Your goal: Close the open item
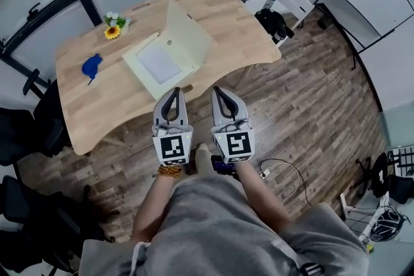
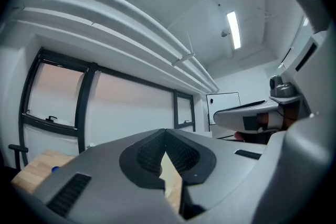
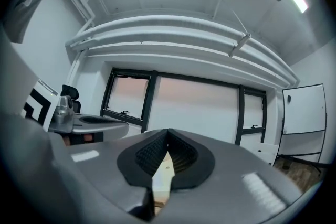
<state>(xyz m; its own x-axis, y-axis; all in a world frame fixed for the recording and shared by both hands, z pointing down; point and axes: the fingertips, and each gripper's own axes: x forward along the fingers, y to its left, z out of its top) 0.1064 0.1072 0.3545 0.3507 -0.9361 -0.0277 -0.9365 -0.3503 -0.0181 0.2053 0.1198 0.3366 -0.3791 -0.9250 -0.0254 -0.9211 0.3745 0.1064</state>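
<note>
Open cream case [image 1: 169, 53] on wooden table [image 1: 116, 100]

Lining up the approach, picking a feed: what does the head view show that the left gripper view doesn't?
Head view only: the whole open cream hinged box, lid raised, on the light wooden table; the small sunflower ornament; the wood-plank floor. Left gripper view only: the ceiling strip light and dark-framed windows. Both: the table, a sliver of the box, the shut grey left gripper and right gripper.

Grey left tongs [image 1: 176, 91] and right tongs [image 1: 217, 90] carry black-and-white marker cubes [image 1: 172, 147].
</note>
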